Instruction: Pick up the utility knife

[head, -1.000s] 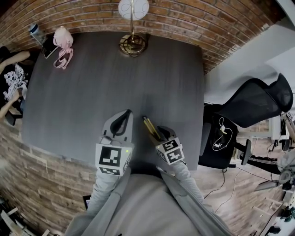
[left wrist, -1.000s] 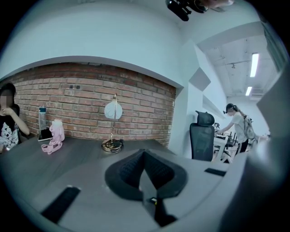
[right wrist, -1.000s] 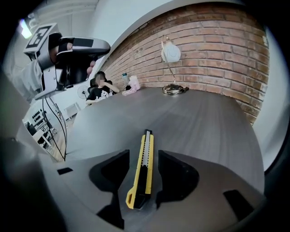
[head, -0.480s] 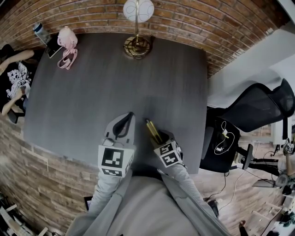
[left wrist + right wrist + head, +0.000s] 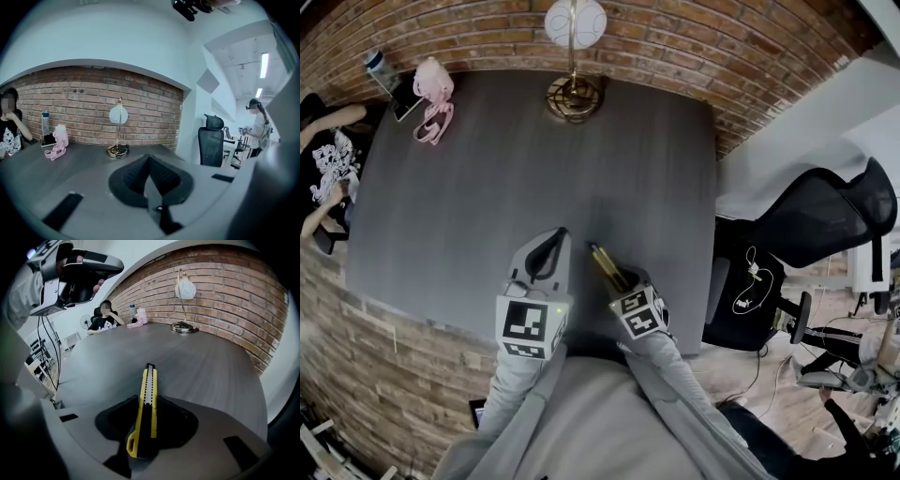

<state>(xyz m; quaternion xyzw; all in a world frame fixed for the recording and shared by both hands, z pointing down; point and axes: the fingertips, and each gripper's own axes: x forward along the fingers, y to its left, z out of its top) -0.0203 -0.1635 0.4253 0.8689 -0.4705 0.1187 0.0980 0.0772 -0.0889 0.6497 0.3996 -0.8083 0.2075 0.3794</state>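
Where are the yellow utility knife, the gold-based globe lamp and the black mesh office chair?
yellow utility knife (image 5: 146, 399), right gripper view, mid body.
gold-based globe lamp (image 5: 573, 94), head view, round base.
black mesh office chair (image 5: 821, 212), head view, backrest.

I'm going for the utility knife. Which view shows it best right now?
The right gripper view: the utility knife shows almost full length, yellow and black, between the closing jaws of the right gripper. The head view shows only its front end ahead of that gripper. The left gripper view does not show it.
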